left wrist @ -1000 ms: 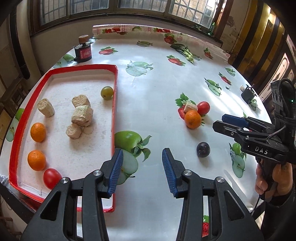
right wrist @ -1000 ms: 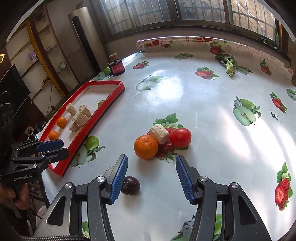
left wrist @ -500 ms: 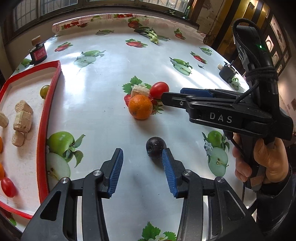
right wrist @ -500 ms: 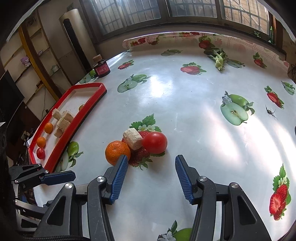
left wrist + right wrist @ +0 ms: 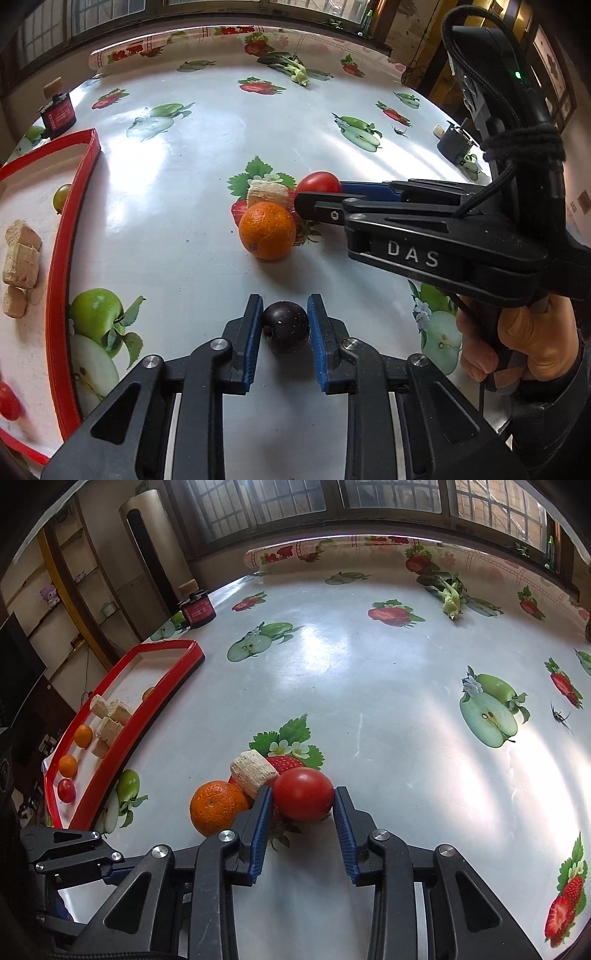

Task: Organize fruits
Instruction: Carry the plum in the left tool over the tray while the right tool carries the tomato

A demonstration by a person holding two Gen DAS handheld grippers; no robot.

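Observation:
My left gripper is shut on a dark purple plum that rests on the table. My right gripper is shut on a red tomato, also on the table; it shows in the left wrist view reaching in from the right. An orange and a beige cork-like piece lie beside the tomato. The red tray at the left holds oranges, a tomato, a green fruit and several beige pieces.
A red and black jar stands at the far left of the table. A small black object sits near the right edge. The fruit-print tablecloth covers the round table. Shelves and a window lie beyond.
Both grippers moved forward and closed: the left around the plum, the right around the tomato. Half a second ago both were open with the fruit ahead of them.

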